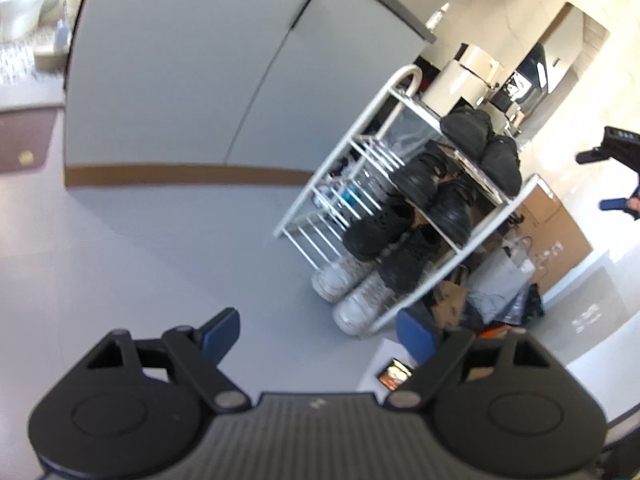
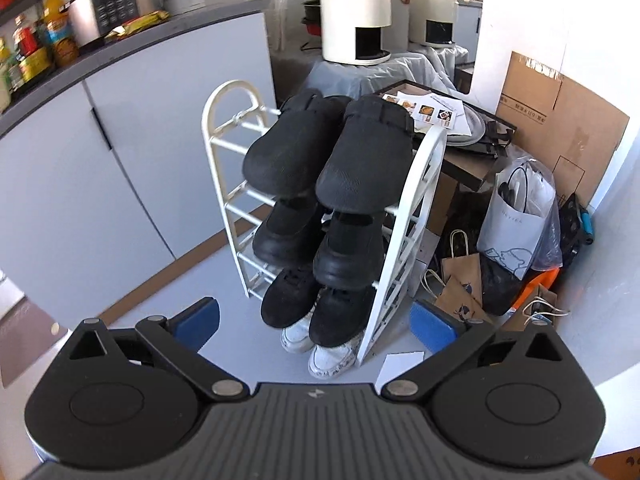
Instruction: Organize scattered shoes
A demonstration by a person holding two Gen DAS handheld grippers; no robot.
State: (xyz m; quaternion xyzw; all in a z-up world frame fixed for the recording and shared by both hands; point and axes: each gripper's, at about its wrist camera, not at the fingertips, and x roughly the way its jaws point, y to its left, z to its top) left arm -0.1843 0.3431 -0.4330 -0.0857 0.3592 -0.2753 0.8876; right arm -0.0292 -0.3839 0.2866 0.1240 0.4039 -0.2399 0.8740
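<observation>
Your right gripper (image 2: 314,322) hangs in front of the white shoe rack (image 2: 404,216), fingers spread wide w/ nothing between them; the rack sits straight ahead, apart from the blue pads. Your left gripper (image 1: 318,334) also has its fingers spread and empty, pointed at grey floor (image 1: 160,240), w/ the rack up and to the right, well apart.

All shoes are on the rack, toes toward you. Top tier: a pair of black clogs (image 2: 320,156), ribbed texture, side by side and touching. Next tier: black smooth shoes (image 2: 316,240). Below those: black lace-up sneakers (image 2: 316,304). Bottom: white sneakers (image 2: 316,350), scuffed, toes poking out past the frame at floor level.

The left wrist view is blurred and tilted, so rack detail there is hard to read. In the right wrist view the white sneakers are mostly covered by the black ones above. Right of the rack sit paper bags (image 2: 460,276), a white bag (image 2: 516,216) and flat cardboard (image 2: 560,120); the clutter overlaps, so not all of it can be made out. A grey cabinet (image 2: 120,140) stands left of the rack.
</observation>
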